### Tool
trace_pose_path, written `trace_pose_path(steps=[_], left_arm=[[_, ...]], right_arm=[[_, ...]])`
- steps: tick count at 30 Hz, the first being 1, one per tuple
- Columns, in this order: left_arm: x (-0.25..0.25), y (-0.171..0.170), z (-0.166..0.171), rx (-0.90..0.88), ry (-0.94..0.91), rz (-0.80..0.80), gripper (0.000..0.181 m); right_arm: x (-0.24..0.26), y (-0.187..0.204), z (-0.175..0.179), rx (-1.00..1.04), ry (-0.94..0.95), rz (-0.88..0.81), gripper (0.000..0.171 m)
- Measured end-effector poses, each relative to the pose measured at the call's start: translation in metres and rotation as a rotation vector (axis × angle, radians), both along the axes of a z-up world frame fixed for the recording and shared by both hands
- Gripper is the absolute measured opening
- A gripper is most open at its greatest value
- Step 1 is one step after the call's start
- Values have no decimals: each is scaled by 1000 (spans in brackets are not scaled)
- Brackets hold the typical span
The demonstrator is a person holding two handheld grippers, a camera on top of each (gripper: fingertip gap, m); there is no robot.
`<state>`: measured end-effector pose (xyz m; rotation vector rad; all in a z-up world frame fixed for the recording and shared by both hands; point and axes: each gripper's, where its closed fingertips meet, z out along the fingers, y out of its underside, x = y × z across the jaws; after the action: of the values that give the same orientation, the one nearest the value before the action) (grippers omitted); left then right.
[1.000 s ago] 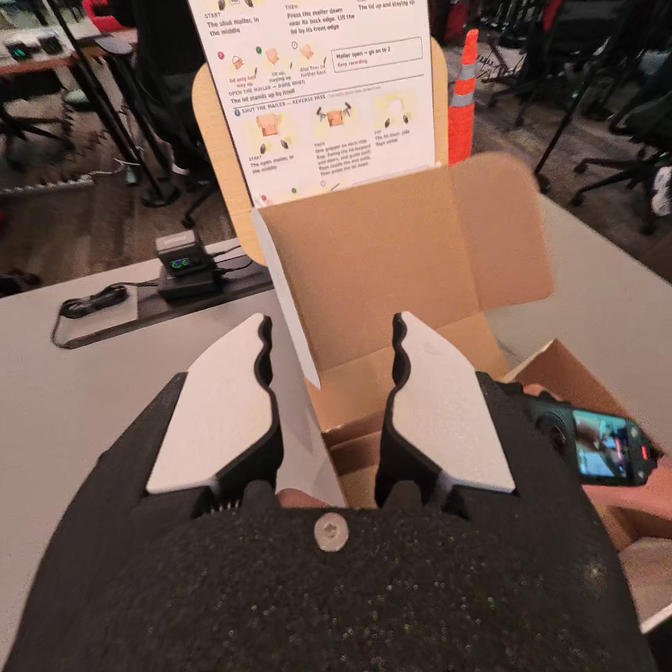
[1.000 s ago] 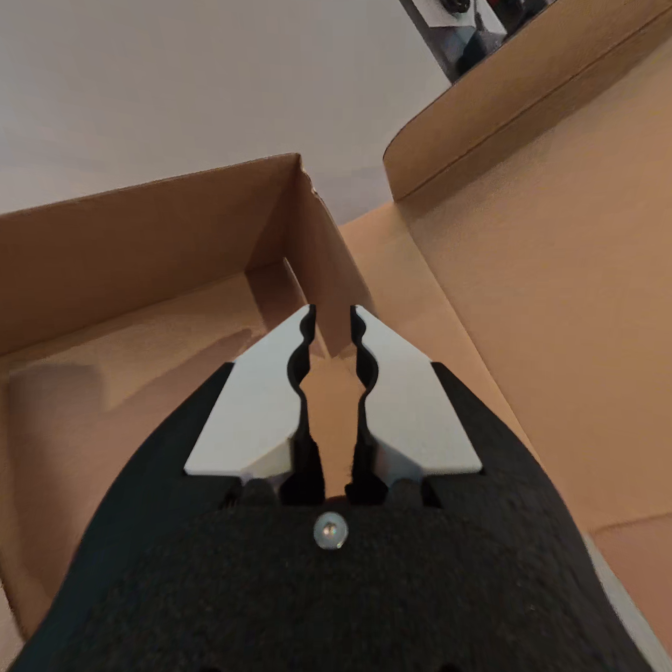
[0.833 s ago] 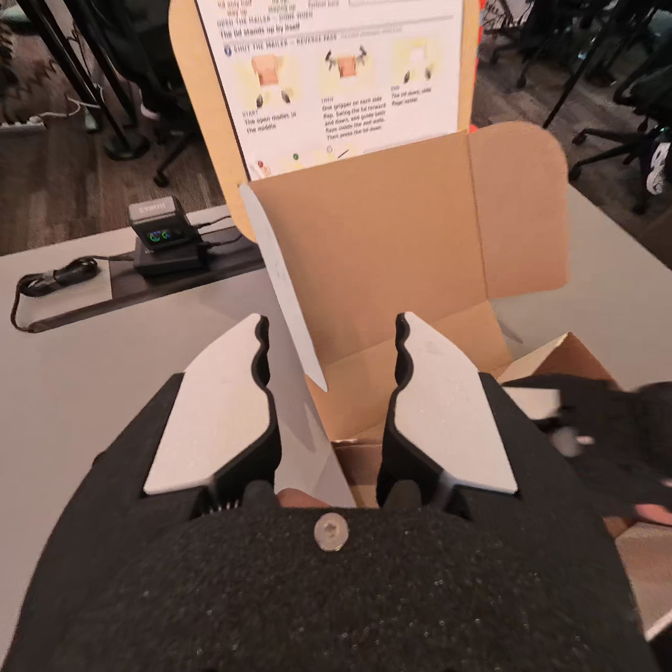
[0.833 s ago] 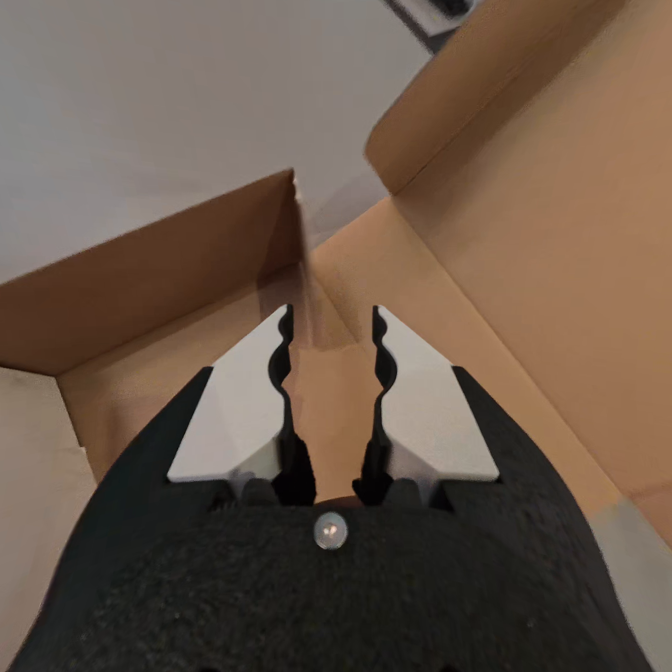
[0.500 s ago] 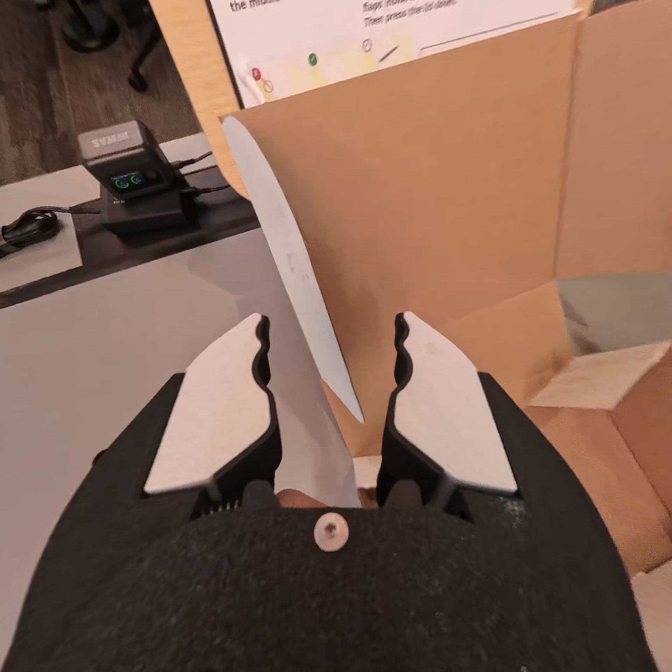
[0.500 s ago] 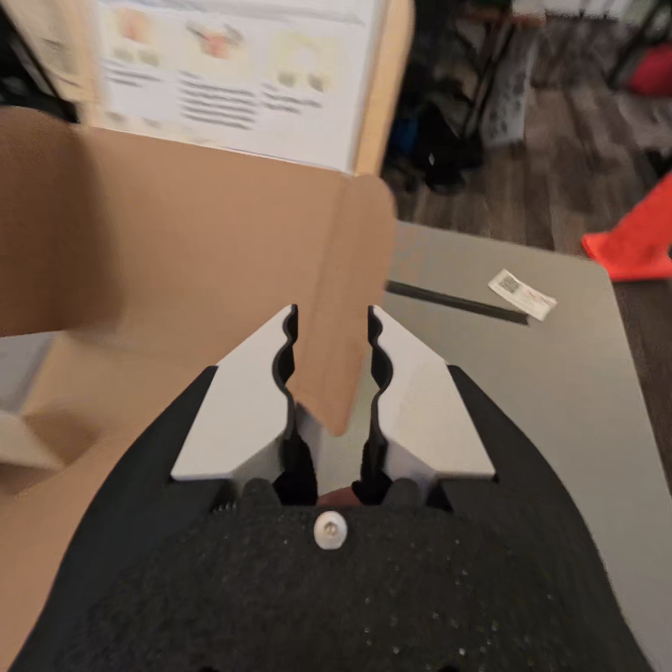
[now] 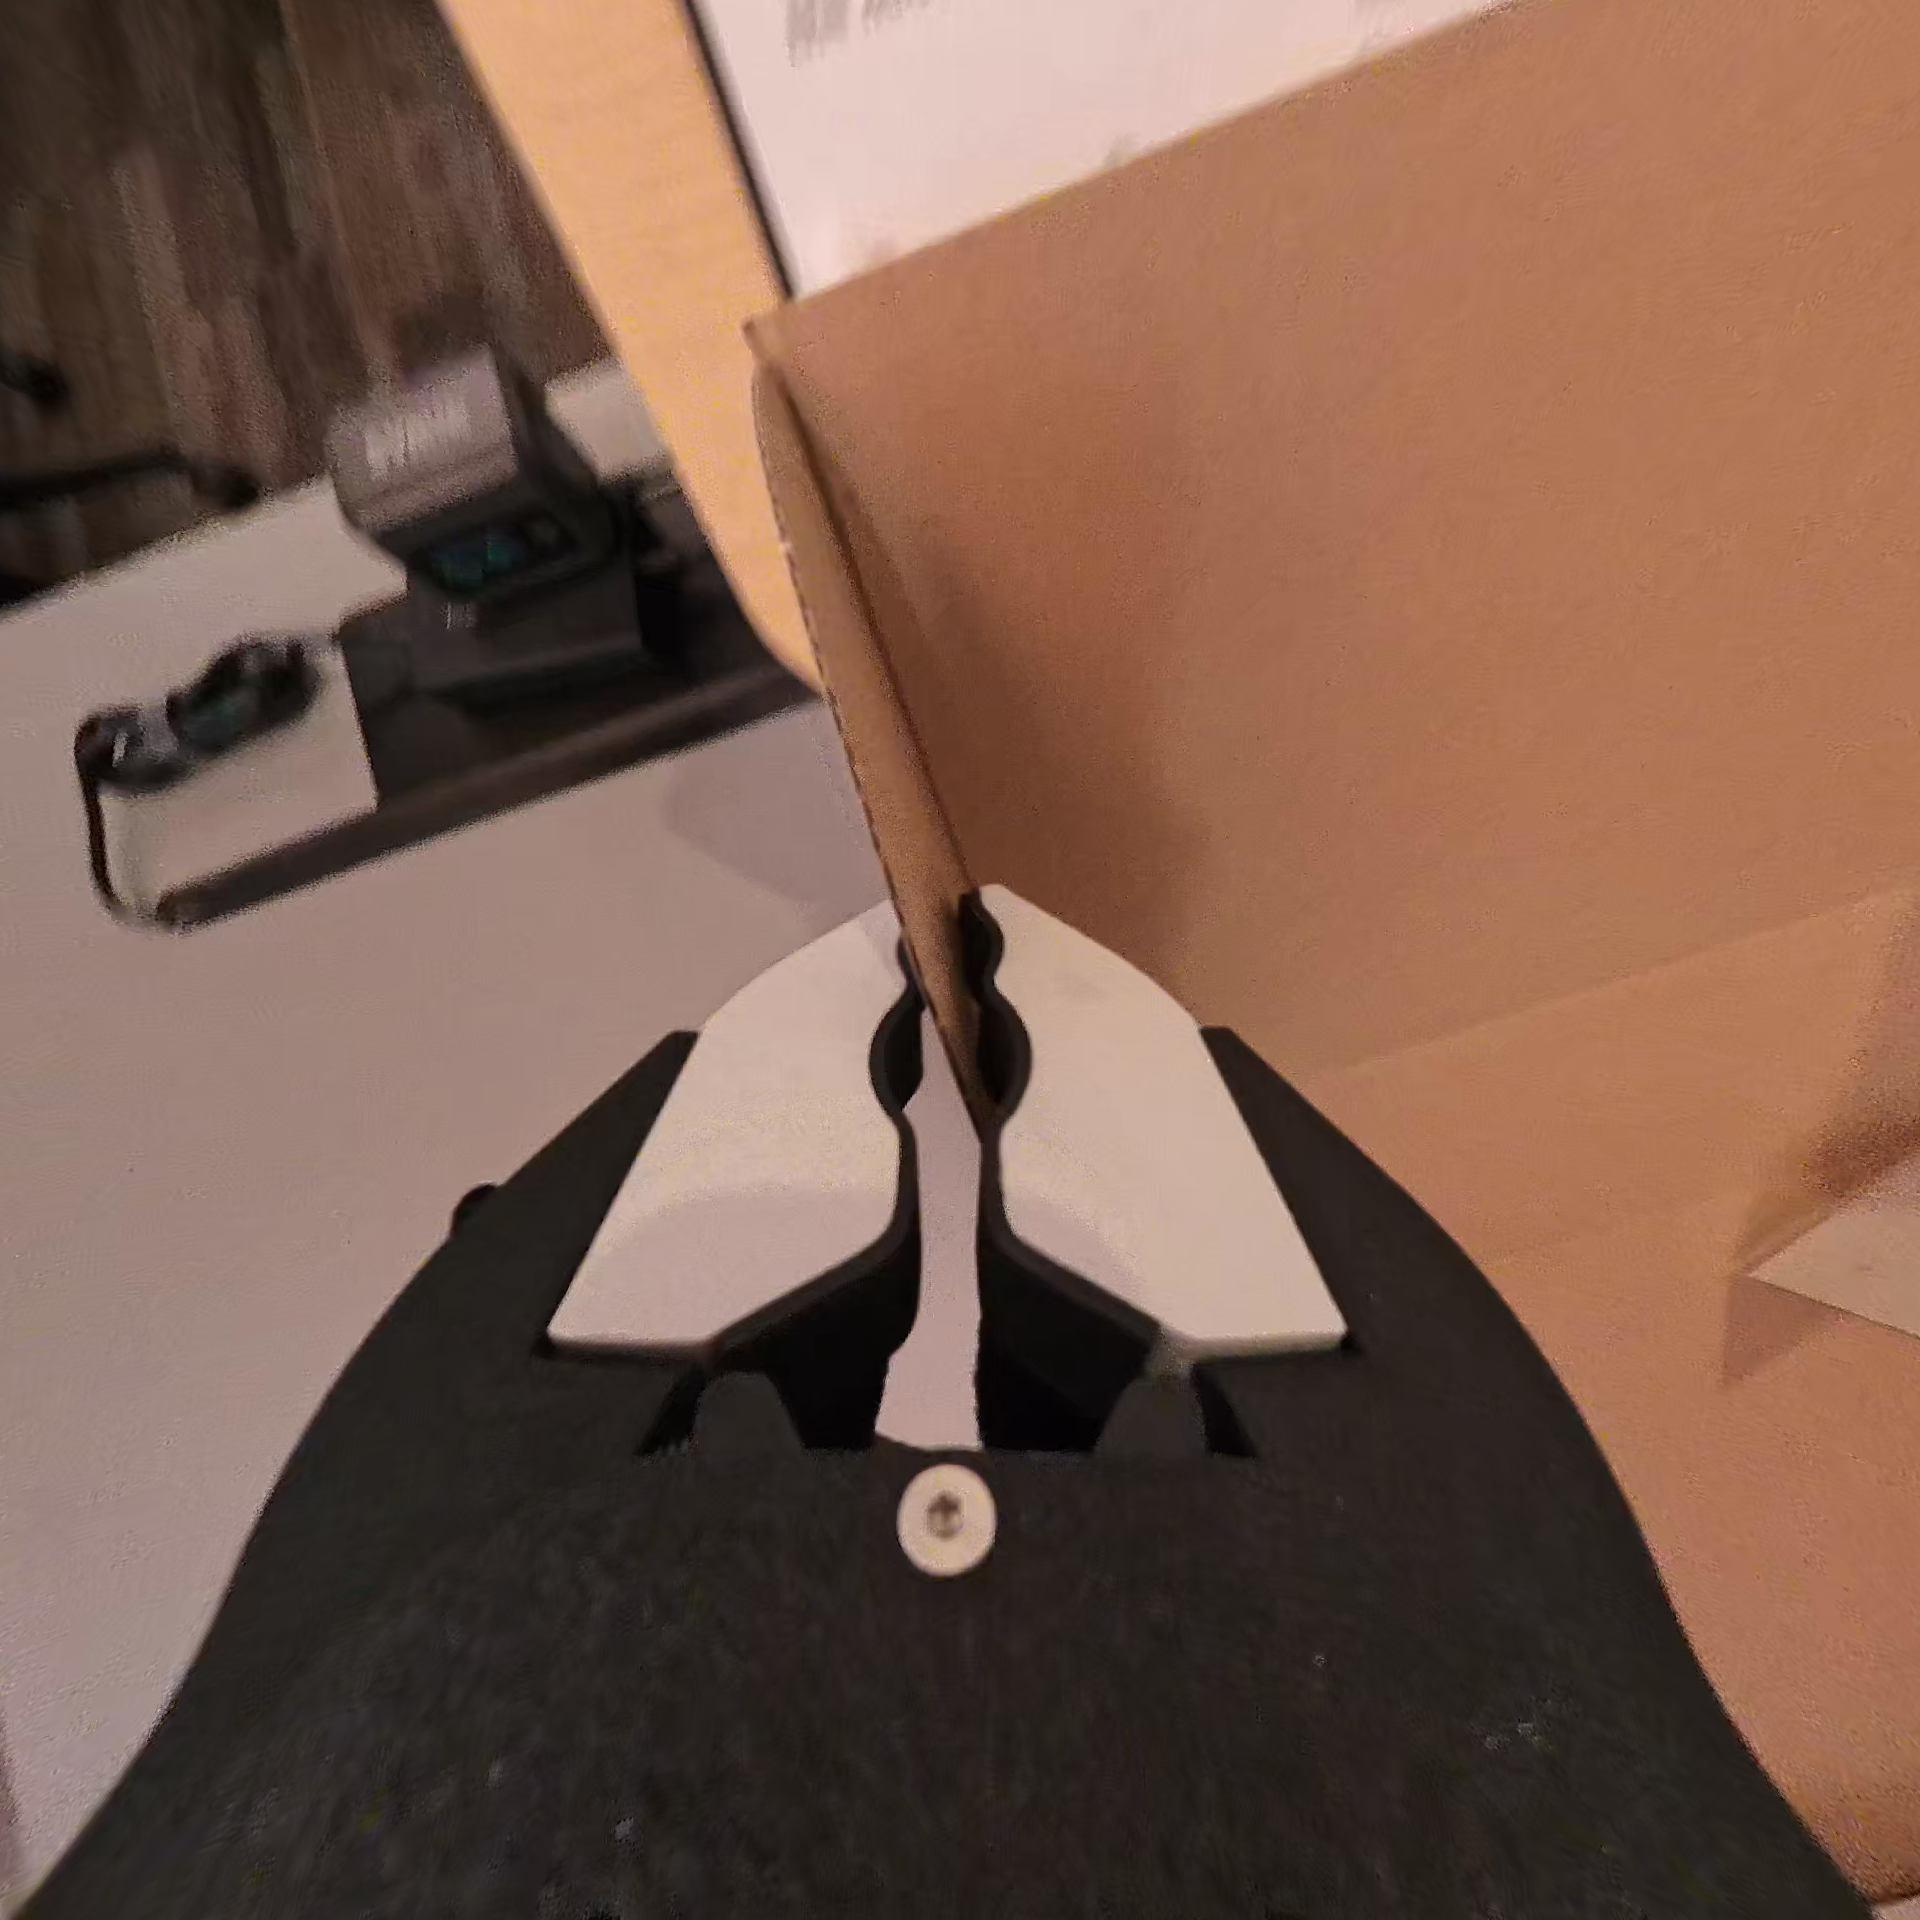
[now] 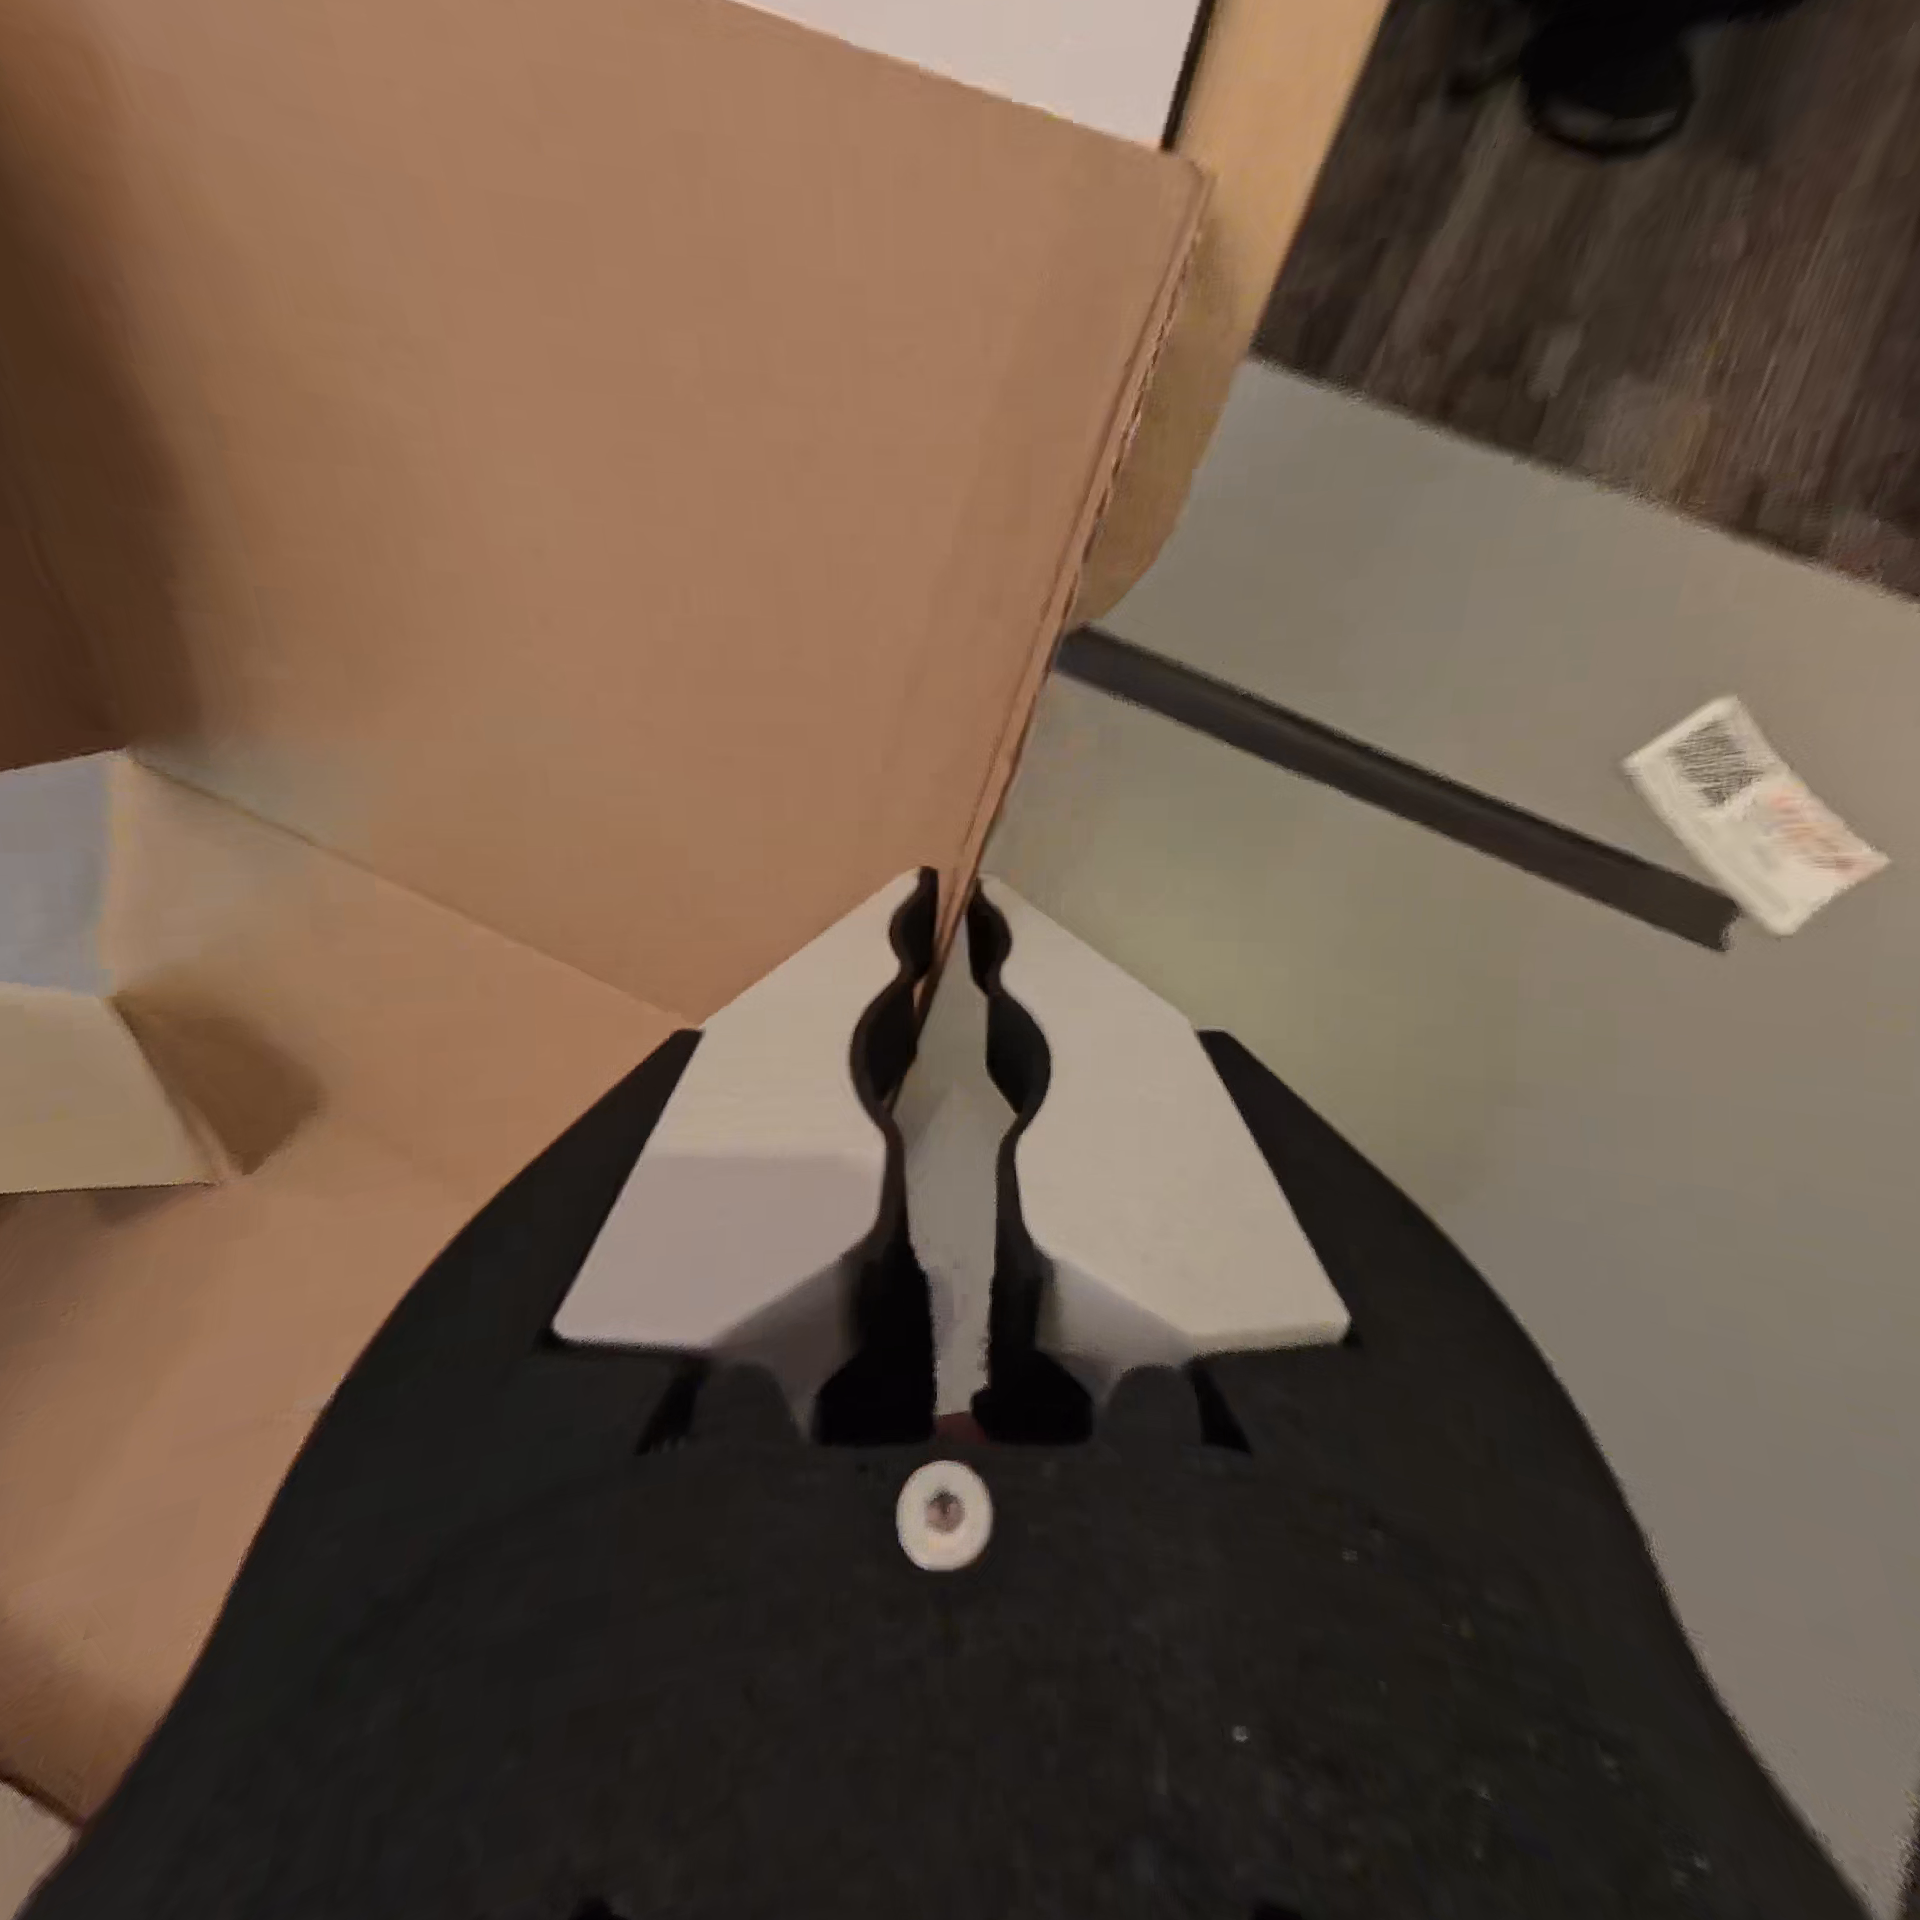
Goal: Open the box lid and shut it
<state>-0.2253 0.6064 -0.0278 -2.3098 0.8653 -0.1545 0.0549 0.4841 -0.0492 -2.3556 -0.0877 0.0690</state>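
Note:
The brown cardboard box stands open on the grey table, its lid raised upright. My left gripper is shut on the lid's left side flap, which I see edge-on between the fingertips. My right gripper is shut on the lid's right side flap, also edge-on. The lid's inner face fills the left of the right wrist view. The box's inside floor lies below the lid, and it also shows in the right wrist view.
A board with an instruction sheet stands behind the box. A black charger and a coiled cable sit at the table's far left. A black strip and a white label lie to the right. The grippers' ends are close to 30 cm from one another. The white label sits 35 cm or so from the ends of my right fingers.
Both grippers moved onto the lid's side flaps and closed on them, left on the left flap, right on the right flap. The right gripper came up out of the box.

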Motion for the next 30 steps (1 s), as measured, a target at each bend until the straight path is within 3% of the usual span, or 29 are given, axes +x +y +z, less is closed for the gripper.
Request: trace_pose_path(steps=[1,4,7,14,22,30], left_arm=[[6,1,15,59,-49,-9,3],[8,-5,58,296,-117,8,3],[0,-26,72,465,-150,46,4],[-21,-87,87,614,-360,71,2],[-48,-134,72,705,-448,117,2],[-60,-166,54,730,-347,86,3]], right_arm=[[0,2,9,26,-60,-25,5],[-10,2,36,123,-179,-75,8],[-24,-9,47,161,-178,-112,9],[-39,-53,60,296,-175,-210,9],[-60,-112,40,469,-118,-186,6],[-68,-140,31,527,-212,-206,5]])
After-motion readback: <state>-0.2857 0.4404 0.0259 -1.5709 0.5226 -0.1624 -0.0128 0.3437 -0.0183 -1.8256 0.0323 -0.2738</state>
